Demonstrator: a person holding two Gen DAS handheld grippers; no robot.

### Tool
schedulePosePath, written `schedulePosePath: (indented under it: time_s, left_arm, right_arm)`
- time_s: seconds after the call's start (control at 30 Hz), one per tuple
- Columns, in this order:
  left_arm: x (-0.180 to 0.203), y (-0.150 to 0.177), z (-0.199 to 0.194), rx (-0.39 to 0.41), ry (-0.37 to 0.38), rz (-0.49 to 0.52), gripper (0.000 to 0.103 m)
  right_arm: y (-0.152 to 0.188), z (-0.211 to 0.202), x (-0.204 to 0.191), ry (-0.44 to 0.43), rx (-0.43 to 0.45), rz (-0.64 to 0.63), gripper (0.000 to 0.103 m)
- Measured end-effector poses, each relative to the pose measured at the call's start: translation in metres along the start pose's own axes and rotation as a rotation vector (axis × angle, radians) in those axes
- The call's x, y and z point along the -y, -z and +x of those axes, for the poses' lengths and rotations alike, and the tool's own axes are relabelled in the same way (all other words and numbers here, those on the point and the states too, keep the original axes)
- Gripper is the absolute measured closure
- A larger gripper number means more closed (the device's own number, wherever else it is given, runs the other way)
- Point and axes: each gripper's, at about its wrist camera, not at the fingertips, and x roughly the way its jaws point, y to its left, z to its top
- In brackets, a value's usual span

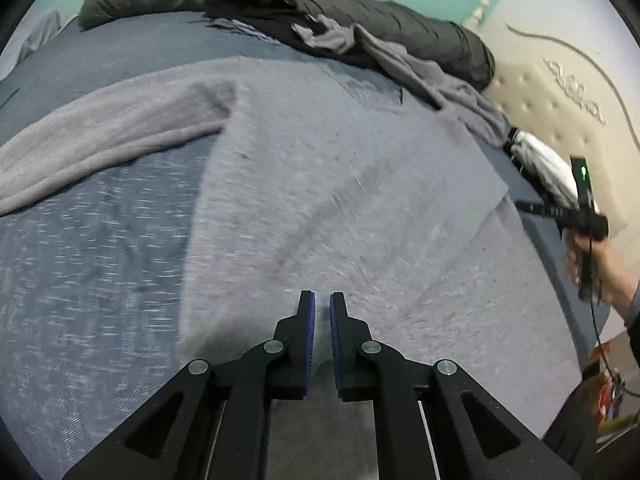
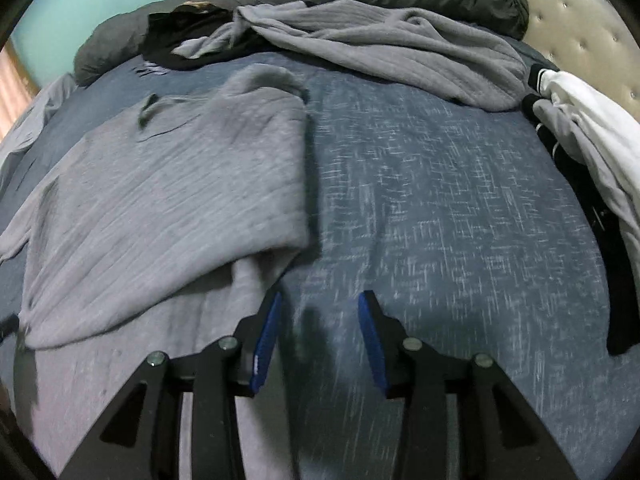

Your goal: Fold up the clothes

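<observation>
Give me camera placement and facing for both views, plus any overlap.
Left wrist: sits on the left gripper, looking along its nearly closed fingers across the grey sweater toward the dark pillow; the person's hand with the right gripper shows at the right edge.
Right wrist: sits on the right gripper, fingers apart over the blue bedspread, sweater edge at left; only its own fingers show.
Shared: sweater, bedspread, pillow, the crumpled grey garment, tufted headboard.

Bed bearing grey sweater
</observation>
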Motion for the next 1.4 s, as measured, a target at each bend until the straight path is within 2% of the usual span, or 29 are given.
schedulePosePath:
  time_s: [0.1,0.37,0.4,0.43,0.47,0.53,0.63,0.7,0.9,1.0,1.1,1.2,1.3,1.37,1.4]
  left_arm:
    - [0.005,-0.001,0.011,-0.018,-0.019,0.019,0.095]
    - [0.008,0.000,0.030,-0.054,-0.037,0.022,0.095]
    - [0.008,0.000,0.033,-0.058,-0.041,0.023,0.095]
    - [0.009,0.001,0.035,-0.062,-0.045,0.025,0.095]
    - [0.009,0.001,0.037,-0.066,-0.049,0.024,0.095]
    - [0.010,0.002,0.041,-0.073,-0.055,0.020,0.095]
    - [0.014,0.002,0.044,-0.078,-0.071,0.030,0.095]
    - [0.015,0.002,0.045,-0.079,-0.075,0.034,0.095]
    - [0.018,0.002,0.047,-0.080,-0.075,0.033,0.095]
    - [0.019,0.002,0.049,-0.081,-0.074,0.032,0.095]
    - [0.019,0.002,0.048,-0.083,-0.071,0.029,0.095]
    - [0.019,0.000,0.048,-0.088,-0.065,0.018,0.095]
    - [0.019,0.000,0.048,-0.089,-0.060,0.011,0.094]
    - [0.019,0.001,0.047,-0.090,-0.061,0.013,0.094]
    - [0.019,0.001,0.048,-0.091,-0.062,0.015,0.094]
  right_arm:
    - [-0.007,0.016,0.004,-0.019,-0.019,0.017,0.063]
    - [-0.016,0.040,0.003,-0.101,0.000,0.016,0.063]
    - [-0.016,0.042,0.002,-0.110,-0.001,0.013,0.071]
    - [-0.016,0.042,0.000,-0.106,0.001,0.000,0.089]
    - [-0.016,0.041,-0.002,-0.096,0.002,-0.011,0.093]
    - [-0.017,0.037,-0.003,-0.076,0.010,-0.024,0.096]
    - [-0.020,0.019,0.000,0.001,0.049,-0.053,0.097]
    - [-0.023,0.007,0.000,0.062,0.070,-0.121,0.098]
    - [-0.023,0.020,0.000,0.155,0.034,-0.234,0.098]
    - [-0.018,0.034,0.003,0.145,0.008,-0.222,0.098]
    - [-0.014,0.040,0.009,0.076,-0.029,-0.211,0.098]
    - [-0.014,0.028,0.026,0.036,-0.041,-0.152,0.092]
    - [-0.016,0.011,0.049,-0.024,-0.046,-0.062,0.091]
    - [-0.024,-0.003,0.056,-0.037,-0.016,-0.029,0.090]
    - [-0.032,-0.008,0.056,-0.049,0.003,-0.014,0.086]
